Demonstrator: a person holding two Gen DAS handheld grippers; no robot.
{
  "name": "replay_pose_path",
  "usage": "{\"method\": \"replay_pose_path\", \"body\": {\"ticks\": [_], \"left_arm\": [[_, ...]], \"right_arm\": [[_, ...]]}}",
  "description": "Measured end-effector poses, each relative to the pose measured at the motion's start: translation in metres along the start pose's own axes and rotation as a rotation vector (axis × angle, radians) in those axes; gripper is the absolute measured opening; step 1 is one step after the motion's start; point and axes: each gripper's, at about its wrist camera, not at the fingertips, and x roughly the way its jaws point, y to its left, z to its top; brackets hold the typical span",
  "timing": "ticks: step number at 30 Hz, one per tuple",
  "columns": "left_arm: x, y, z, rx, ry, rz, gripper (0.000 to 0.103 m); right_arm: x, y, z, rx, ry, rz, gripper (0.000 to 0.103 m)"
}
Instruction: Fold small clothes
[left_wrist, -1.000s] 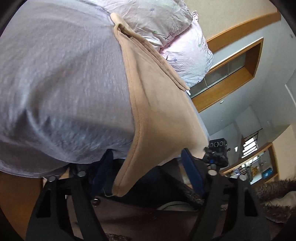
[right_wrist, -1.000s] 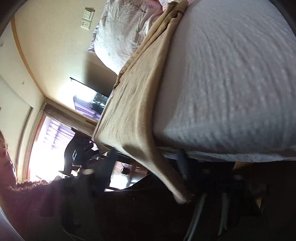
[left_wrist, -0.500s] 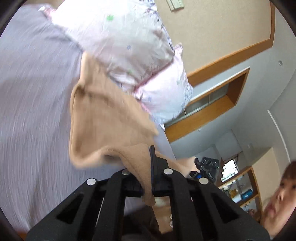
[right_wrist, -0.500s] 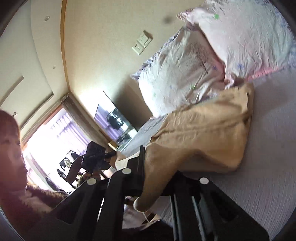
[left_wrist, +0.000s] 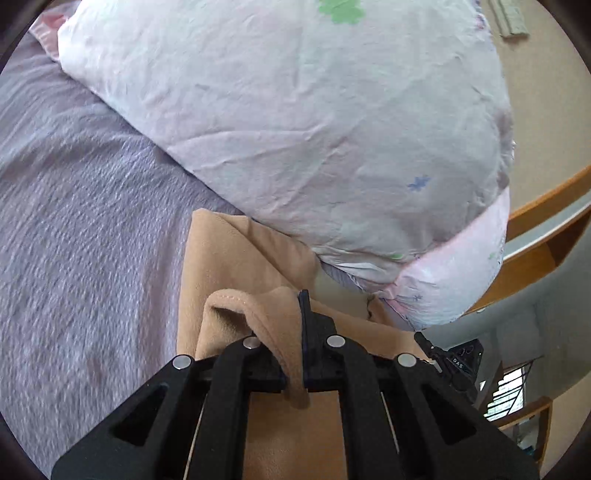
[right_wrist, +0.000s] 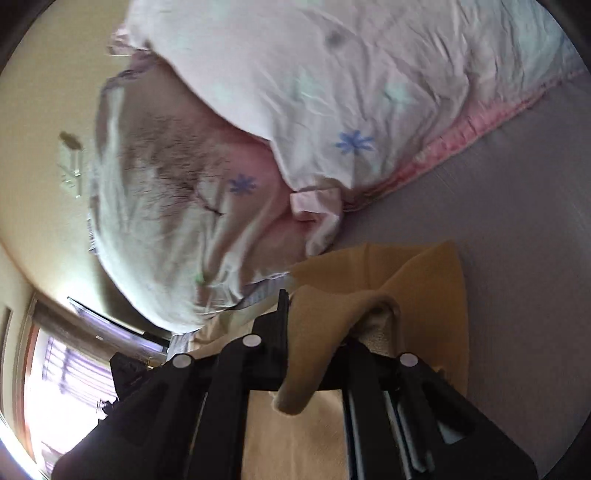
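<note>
Closest in the left wrist view, the left gripper (left_wrist: 295, 354) has its two black fingers pressed together on a hemmed edge of a tan garment (left_wrist: 236, 273), and a short tail of the cloth hangs down between them. Past the fingertips the garment lies flat on a lavender bedsheet (left_wrist: 85, 229) that spreads to the left. Farther ahead, a white floral pillow (left_wrist: 295, 122) rests on the garment's far edge.

In the right wrist view, the right gripper (right_wrist: 306, 354) is likewise clamped on a bunched fold of the same tan garment (right_wrist: 432, 284), with a corner drooping below the fingers. The rest of the cloth lies ahead and to the right on the bedsheet (right_wrist: 517, 221). Beyond it are two pillows (right_wrist: 332, 92), slightly blurred, then a beige wall (right_wrist: 44, 92).
</note>
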Motion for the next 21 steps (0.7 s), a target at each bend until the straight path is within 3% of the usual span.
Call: {"method": "replay_pose_path", "body": {"ticks": [1, 2, 3, 4, 5, 6, 7, 8, 10, 12, 14, 18, 21], "left_arm": [[0.002, 0.005, 0.002, -0.028, 0.002, -0.01, 0.005], [0.002, 0.01, 0.004, -0.066, -0.002, -0.037, 0.005], [0.001, 0.016, 0.005, -0.114, -0.007, -0.08, 0.006], [0.0, 0.021, 0.007, -0.158, -0.011, -0.117, 0.015], [-0.006, 0.024, 0.011, -0.193, -0.031, -0.144, 0.039], [-0.015, 0.026, 0.014, -0.21, -0.074, -0.163, 0.055], [-0.03, 0.025, 0.013, -0.209, -0.133, -0.175, 0.082], [-0.046, 0.021, 0.012, -0.188, -0.186, -0.181, 0.089], [-0.071, 0.009, 0.008, -0.093, -0.184, -0.16, 0.089], [-0.087, -0.001, -0.007, -0.003, -0.127, -0.051, 0.089], [-0.093, -0.002, -0.026, 0.049, -0.065, 0.007, 0.088], [-0.091, 0.012, -0.066, 0.048, 0.06, 0.083, 0.087], [-0.082, 0.017, -0.083, 0.045, 0.087, 0.085, 0.083]], "right_arm": [[0.006, -0.003, 0.003, 0.016, -0.004, -0.032, 0.037], [0.008, -0.004, 0.006, 0.015, -0.026, -0.064, 0.065], [0.006, -0.003, 0.01, 0.004, -0.076, -0.095, 0.072], [0.004, -0.002, 0.013, -0.004, -0.11, -0.117, 0.072], [0.001, -0.001, 0.015, -0.004, -0.128, -0.131, 0.072], [-0.004, 0.0, 0.017, 0.006, -0.146, -0.137, 0.073], [-0.011, 0.001, 0.016, 0.011, -0.16, -0.125, 0.073], [-0.02, 0.004, 0.012, 0.003, -0.169, -0.099, 0.073], [-0.038, 0.016, -0.001, -0.059, -0.179, -0.077, 0.073], [-0.059, 0.024, -0.02, -0.14, -0.191, -0.039, 0.08], [-0.075, 0.026, -0.037, -0.204, -0.209, 0.006, 0.084], [-0.083, 0.006, -0.06, -0.196, -0.264, 0.084, 0.087], [-0.08, -0.003, -0.058, -0.136, -0.232, 0.119, 0.088]]}}
